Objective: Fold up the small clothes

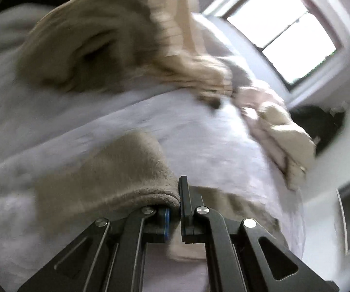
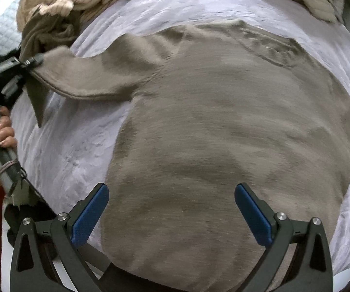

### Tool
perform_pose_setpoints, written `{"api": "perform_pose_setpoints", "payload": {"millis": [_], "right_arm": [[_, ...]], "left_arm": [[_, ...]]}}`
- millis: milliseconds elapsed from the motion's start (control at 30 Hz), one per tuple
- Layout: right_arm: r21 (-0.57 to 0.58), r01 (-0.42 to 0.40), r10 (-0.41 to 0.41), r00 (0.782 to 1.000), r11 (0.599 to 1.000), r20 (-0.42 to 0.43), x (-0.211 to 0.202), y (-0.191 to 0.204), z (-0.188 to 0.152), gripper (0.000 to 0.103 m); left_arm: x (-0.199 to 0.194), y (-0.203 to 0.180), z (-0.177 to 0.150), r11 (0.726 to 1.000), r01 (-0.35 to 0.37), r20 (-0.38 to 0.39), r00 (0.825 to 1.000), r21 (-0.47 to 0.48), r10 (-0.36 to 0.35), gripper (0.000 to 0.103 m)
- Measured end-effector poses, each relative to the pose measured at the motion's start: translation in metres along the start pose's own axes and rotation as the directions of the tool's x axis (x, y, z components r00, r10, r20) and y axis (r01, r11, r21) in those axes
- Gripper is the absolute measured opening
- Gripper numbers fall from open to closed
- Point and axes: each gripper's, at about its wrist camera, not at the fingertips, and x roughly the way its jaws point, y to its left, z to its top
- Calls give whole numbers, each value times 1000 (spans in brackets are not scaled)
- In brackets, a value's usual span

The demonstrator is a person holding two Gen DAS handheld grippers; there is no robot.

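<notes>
A taupe short-sleeved shirt [image 2: 223, 126] lies spread flat on the pale lilac bed sheet [image 2: 72, 146]. My left gripper [image 1: 175, 209] is shut on the hem of the shirt's left sleeve [image 1: 116, 170]; in the right wrist view the same left gripper [image 2: 32, 60] pinches the sleeve end [image 2: 82, 75] at the far left, stretching it outward. My right gripper [image 2: 171, 209] hovers open over the shirt's lower body, blue pads [image 2: 91, 216] wide apart with nothing between them.
A heap of beige and tan clothes [image 2: 60, 7] lies at the bed's far left, and more cream garments [image 2: 318, 0] at the far right. A person's hand [image 2: 2, 129] holds the left gripper's handle. A bright window [image 1: 284, 34] stands beyond the bed.
</notes>
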Motion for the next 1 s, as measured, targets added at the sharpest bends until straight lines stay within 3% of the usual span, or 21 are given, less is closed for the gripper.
{"api": "perform_pose_setpoints", "payload": {"millis": [167,267,367,533,667,700,733,767,800,867,1000], "right_arm": [[94,12,-16,999,996,38,-14,-41,-8,103],[177,24,-35,998,984,59,-23,-76,-17,103],[270,41,-61,996,962,68,-30,-119,-30,103],[378,69,-90,995,923,40,-27,-176,-53,103],[418,93,-109,994,904,15,-22,-205,-63,103],[416,97,-114,993,904,15,-23,-208,-62,103],[410,101,-120,993,906,19,-24,-210,-60,103],[396,104,-126,992,912,30,-27,-211,-55,103],[365,112,-139,989,924,47,-32,-207,-48,103],[290,123,-156,983,949,94,-38,-197,-32,103],[6,180,-178,963,984,201,-40,-138,19,103]], "left_arm": [[17,-102,-15,973,131,-46,991,192,-124,7],[43,-165,-47,930,213,-143,974,299,-177,7],[79,-219,-93,893,272,-263,947,358,-183,7],[138,-273,-172,841,267,-404,913,471,-64,7],[158,-278,-213,793,179,-408,908,582,95,7],[155,-277,-217,784,166,-400,910,598,113,13],[150,-274,-215,781,158,-393,912,604,119,43],[142,-272,-213,783,149,-383,916,604,122,64],[127,-265,-207,785,126,-349,930,606,120,92],[99,-253,-198,782,97,-293,950,616,112,95],[71,-216,-166,793,-5,-215,962,609,171,95]]}}
